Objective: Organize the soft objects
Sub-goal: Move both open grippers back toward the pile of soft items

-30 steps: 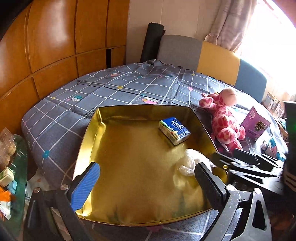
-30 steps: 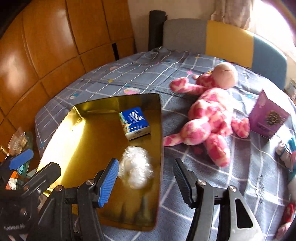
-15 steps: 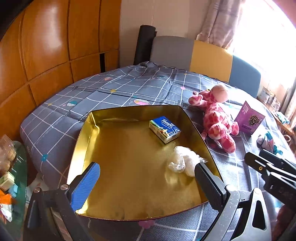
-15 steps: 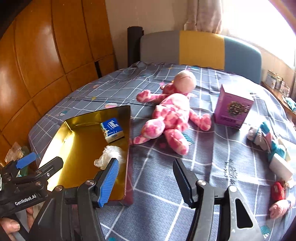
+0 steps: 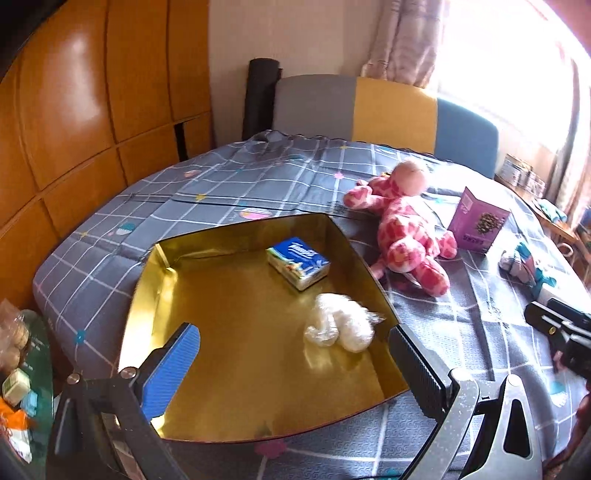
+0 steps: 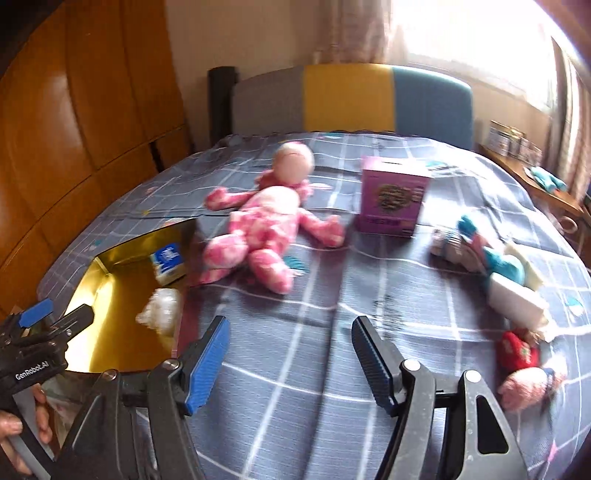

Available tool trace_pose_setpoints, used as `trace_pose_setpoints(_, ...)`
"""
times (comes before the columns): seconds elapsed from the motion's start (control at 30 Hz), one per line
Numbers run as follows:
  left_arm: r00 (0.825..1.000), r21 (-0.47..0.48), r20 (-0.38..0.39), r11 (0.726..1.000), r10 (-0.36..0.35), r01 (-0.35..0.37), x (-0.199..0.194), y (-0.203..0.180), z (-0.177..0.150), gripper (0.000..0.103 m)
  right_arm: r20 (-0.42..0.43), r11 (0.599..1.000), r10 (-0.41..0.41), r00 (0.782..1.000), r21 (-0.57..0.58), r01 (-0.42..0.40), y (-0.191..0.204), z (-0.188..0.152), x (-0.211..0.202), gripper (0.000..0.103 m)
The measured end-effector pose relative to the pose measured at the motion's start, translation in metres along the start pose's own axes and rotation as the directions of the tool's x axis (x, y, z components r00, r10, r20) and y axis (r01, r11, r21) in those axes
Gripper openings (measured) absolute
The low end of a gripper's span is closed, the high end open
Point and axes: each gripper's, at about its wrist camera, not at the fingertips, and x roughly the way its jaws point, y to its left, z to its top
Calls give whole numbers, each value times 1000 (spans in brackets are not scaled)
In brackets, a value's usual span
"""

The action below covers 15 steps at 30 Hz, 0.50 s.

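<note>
The right gripper [image 6: 290, 356] hung over bare quilt [image 6: 332, 314], jaws opening, nothing between them. The left gripper [image 5: 295, 363] gaped empty over the gold tray [image 5: 236, 373]. The pink plush toy [image 6: 264, 236] lay at eleven o'clock of the right gripper, beside the tray.

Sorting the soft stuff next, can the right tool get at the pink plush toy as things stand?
Probably yes: the right tool is empty with jaws opening, and only bare bedspread lies between it and the pink plush toy.

Glossy wooden wall panels [image 5: 74, 122] flank a bed [image 5: 229, 184] under a grey checked bedspread, its headboard [image 6: 351, 99] grey, yellow and blue. Curtains [image 5: 402, 40] frame a bright window [image 6: 480, 33].
</note>
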Motion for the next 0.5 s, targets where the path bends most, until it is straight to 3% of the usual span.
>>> trace_pose_setpoints(0.23, 995, 69, -3, 993, -98, 98, 0, -33, 8, 103, 13, 986, -122, 992, 119, 120, -67, -6, -25, 70)
trace_pose_setpoints(0.33, 994, 107, 0, 989, -105, 104, 1, -50, 10, 103, 15, 972, -170, 985, 166, 166, -94, -9, -36, 70)
trace_pose_setpoints(0.5, 986, 153, -38, 974, -160, 164, 9, -79, 15, 103, 11, 947, -230, 973, 234, 221, -135, -17, -55, 77)
